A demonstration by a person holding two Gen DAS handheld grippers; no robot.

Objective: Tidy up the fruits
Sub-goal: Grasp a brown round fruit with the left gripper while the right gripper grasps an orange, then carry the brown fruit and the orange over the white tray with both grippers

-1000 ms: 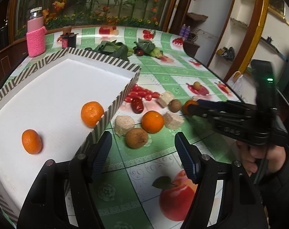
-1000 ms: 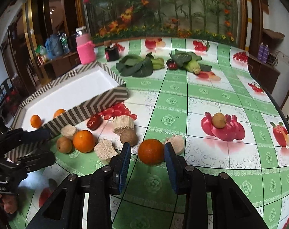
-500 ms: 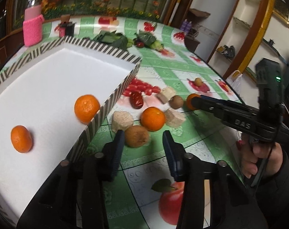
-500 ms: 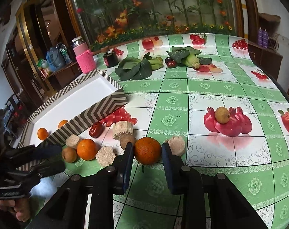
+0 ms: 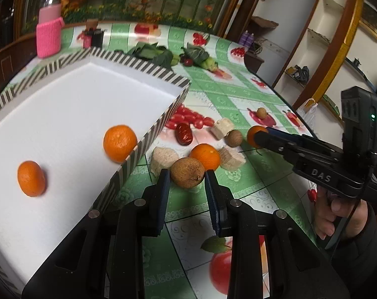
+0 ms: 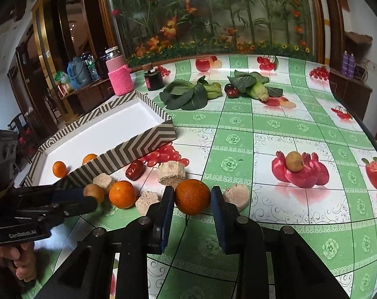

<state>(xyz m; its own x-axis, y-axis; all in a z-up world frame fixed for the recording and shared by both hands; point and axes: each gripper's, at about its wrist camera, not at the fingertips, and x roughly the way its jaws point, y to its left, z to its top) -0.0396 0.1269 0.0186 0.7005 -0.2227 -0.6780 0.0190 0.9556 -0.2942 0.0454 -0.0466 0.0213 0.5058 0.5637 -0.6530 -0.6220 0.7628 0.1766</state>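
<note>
We hold the left tongs (image 5: pixel 187 178) around the round brown rough-skinned fruit (image 5: pixel 187 175), which lies on the green-and-white fruit-printed counter (image 5: pixel 238 94) just beside the near wall of the shallow white tray with the striped brown rim (image 5: pixel 148 139); the jaws have just been closing and now seem to pinch this fruit from both sides. The right tongs (image 6: pixel 192 199) are pressed on the round orange tangerine (image 6: pixel 192 196), a little farther from the tray on the same counter. In our judgement the step in hand is to lift both fruits and carry them over the tray wall, where two small tangerines (image 5: pixel 31 178) already lie on the white floor. To do it well we should first raise each fruit straight up and only then move it toward the tray, because round skins can slip from flat pads and the striped wall stands high enough to catch a low fruit. Near the brown fruit, on the side away from the tray, there is another loose tangerine (image 5: pixel 205 156) and several pale cut blocks (image 5: pixel 163 158), which a careless lift could push. The dark red date (image 5: pixel 184 133) and the printed red tomatoes lie close to the tray corner. The pink knitted jar (image 5: pixel 49 36) and the green leaves (image 5: pixel 151 52) stand beyond the tray, well apart.
</note>
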